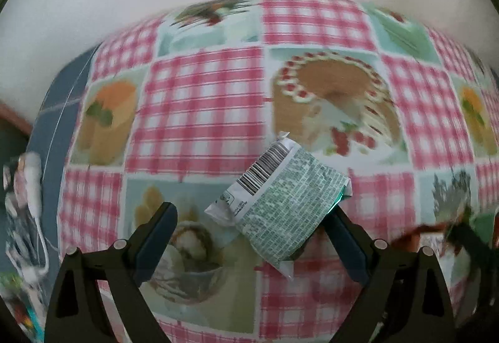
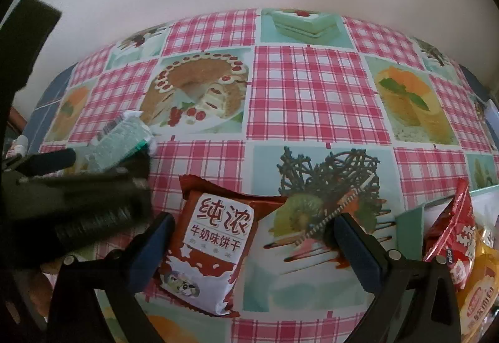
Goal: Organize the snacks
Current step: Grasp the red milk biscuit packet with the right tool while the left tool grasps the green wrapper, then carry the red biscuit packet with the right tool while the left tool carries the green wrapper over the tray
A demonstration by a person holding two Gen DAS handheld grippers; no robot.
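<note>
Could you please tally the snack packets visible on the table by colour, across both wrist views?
Pale green packets, barcode side up: 1, the crinkled foil packet between the open left gripper fingers.
Red-brown and white biscuit packets: 1, between the open right gripper fingers.
Red packets: 1.
Orange-yellow packets: 1.
Total: 4

Left gripper [image 1: 252, 218] pointed steeply down at lower centre of its own view, jaws wide apart, pads pressing nothing; right gripper [image 2: 252, 230] likewise angled down at lower centre of its view, jaws spread wide, gripping nothing.
</note>
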